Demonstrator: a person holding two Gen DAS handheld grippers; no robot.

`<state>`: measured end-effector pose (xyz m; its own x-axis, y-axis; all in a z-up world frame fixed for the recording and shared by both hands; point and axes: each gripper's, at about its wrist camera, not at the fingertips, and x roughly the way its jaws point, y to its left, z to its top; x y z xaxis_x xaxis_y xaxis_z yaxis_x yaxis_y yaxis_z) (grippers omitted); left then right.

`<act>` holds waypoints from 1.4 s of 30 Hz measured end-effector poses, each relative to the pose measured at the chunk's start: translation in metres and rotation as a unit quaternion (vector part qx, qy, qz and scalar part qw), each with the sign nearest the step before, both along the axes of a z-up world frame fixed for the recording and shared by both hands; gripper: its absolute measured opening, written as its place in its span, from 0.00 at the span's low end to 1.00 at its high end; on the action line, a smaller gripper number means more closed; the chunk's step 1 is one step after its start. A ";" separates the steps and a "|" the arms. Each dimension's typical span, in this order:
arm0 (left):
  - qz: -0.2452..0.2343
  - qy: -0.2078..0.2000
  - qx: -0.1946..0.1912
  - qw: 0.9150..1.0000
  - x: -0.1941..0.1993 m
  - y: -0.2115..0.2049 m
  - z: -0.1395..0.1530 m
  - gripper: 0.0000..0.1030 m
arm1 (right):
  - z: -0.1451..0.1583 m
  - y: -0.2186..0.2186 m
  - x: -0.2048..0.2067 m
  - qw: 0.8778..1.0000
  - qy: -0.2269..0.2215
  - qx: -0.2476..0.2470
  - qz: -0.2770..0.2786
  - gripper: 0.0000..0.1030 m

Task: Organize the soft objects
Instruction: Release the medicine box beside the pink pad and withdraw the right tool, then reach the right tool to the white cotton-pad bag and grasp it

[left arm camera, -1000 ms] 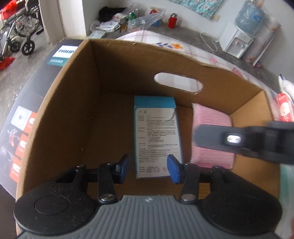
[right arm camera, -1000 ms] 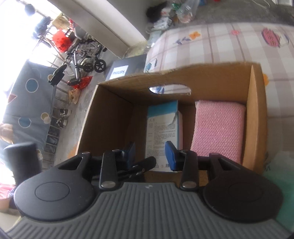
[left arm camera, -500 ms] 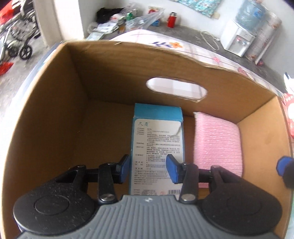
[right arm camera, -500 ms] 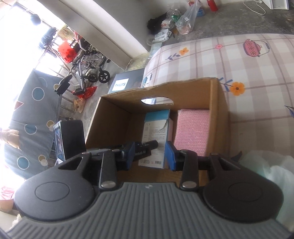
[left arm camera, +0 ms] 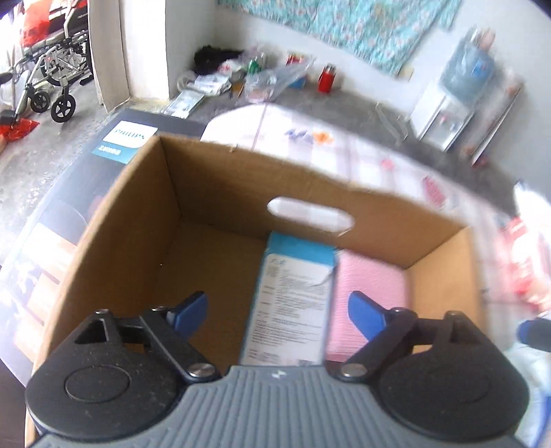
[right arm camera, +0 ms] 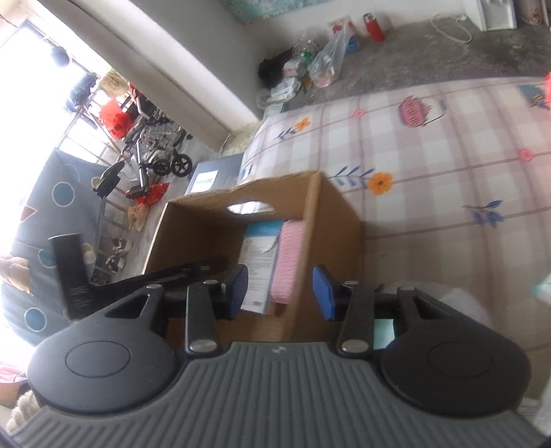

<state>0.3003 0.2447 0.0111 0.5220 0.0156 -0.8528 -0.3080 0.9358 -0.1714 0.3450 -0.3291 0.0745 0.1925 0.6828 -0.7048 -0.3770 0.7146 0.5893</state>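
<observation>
checked bedspread [right arm camera: 430, 144] under cardboard box [right arm camera: 330, 220]

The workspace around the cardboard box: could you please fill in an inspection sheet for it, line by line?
Surface: checked floral cloth under the cardboard box.
Job's things: blue-and-white packet and pink soft pad side by side inside the box, left part of its floor bare.
Clutter: bags and a red bottle by the far wall.
Grippers: left gripper opening, astride the packet without pressing it; right gripper opening, nothing held, over the box's right wall.
Cables: white cord on the floor.
Surroundings: wheelchair, water dispenser, dark printed carton beside the box.
</observation>
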 end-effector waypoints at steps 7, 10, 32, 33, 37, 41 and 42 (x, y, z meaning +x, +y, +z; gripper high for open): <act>-0.086 -0.057 -0.030 0.994 -0.025 -0.052 0.051 0.98 | 0.009 -0.099 0.010 0.998 -0.008 0.000 -0.067 0.45; -0.145 -0.077 -0.047 0.985 -0.030 -0.090 0.064 1.00 | 0.012 -0.149 0.013 0.995 -0.008 0.004 -0.103 0.47; -0.210 0.104 -0.144 0.961 0.061 -0.308 -0.028 0.69 | -0.064 -0.303 0.073 0.976 0.053 -0.015 -0.212 0.50; -0.205 0.112 -0.151 0.960 0.063 -0.310 -0.033 0.68 | -0.068 -0.301 0.082 0.976 0.057 -0.012 -0.210 0.50; -0.191 0.136 -0.176 0.956 0.070 -0.316 -0.049 0.66 | -0.090 -0.290 0.108 0.976 0.077 -0.013 -0.202 0.48; -0.192 0.147 -0.181 0.953 0.074 -0.318 -0.056 0.58 | -0.113 -0.278 0.118 0.977 0.107 -0.023 -0.185 0.45; -0.192 0.149 -0.184 0.952 0.075 -0.318 -0.057 0.56 | -0.117 -0.276 0.117 0.978 0.114 -0.022 -0.175 0.44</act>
